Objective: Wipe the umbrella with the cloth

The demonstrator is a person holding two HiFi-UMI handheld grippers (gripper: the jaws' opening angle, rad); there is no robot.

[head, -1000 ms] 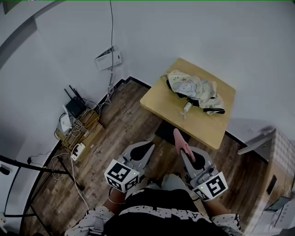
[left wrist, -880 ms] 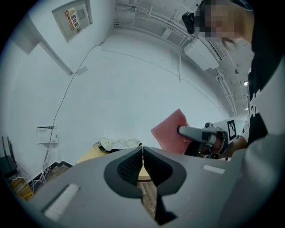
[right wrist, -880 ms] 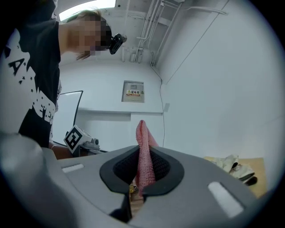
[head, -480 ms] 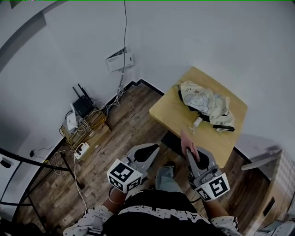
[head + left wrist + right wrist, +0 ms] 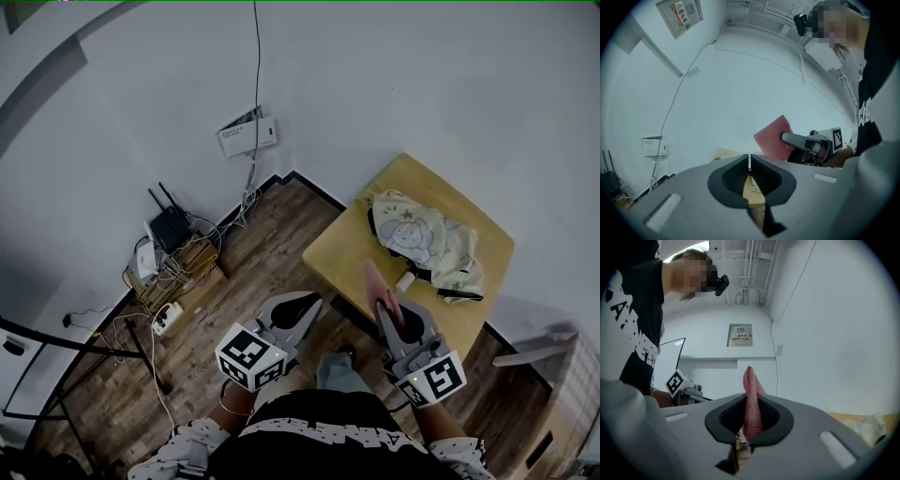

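Observation:
A folded cream umbrella (image 5: pixel 427 242) with a cartoon print and a white handle lies on the small wooden table (image 5: pixel 342 246) in the head view. My right gripper (image 5: pixel 382 302) is shut on a pink cloth (image 5: pixel 376 281) that sticks out over the table's near edge, just short of the umbrella. The same pink cloth (image 5: pixel 751 401) stands upright between the jaws in the right gripper view, and the umbrella (image 5: pixel 869 426) shows at lower right. My left gripper (image 5: pixel 311 300) is shut and empty, over the floor left of the table. The left gripper view shows the cloth (image 5: pixel 773 138) too.
The table stands in a corner of white walls. On the wood floor at left are a router (image 5: pixel 169 228), a power strip (image 5: pixel 167 319) and tangled cables (image 5: pixel 192 258). A cable runs up the wall from a white box (image 5: pixel 248 137). A black stand leg (image 5: pixel 66 342) crosses the lower left.
The person has stepped towards the table, so the table and umbrella sit closer to both grippers. The pink cloth now reaches over the table's near edge. Both grippers stay shut.

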